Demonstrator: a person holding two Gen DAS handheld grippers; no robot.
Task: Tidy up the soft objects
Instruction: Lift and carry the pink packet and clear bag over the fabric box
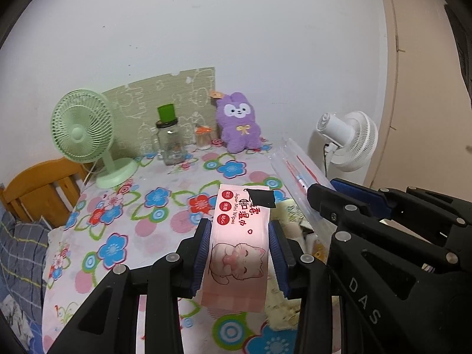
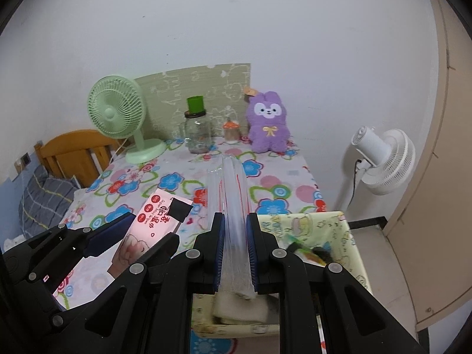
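Wipes pack (image 1: 239, 246) clamped, left tool (image 1: 239, 253), table edge (image 1: 48, 253)

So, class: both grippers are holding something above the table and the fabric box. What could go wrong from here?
1. The left gripper pinches the pink wipes pack only by its sides; the soft pack could slip out.
2. The right gripper holds a clear plastic bag that sticks out far forward; it may sag or catch on the fabric box.
3. The grippers are close together and could bump.
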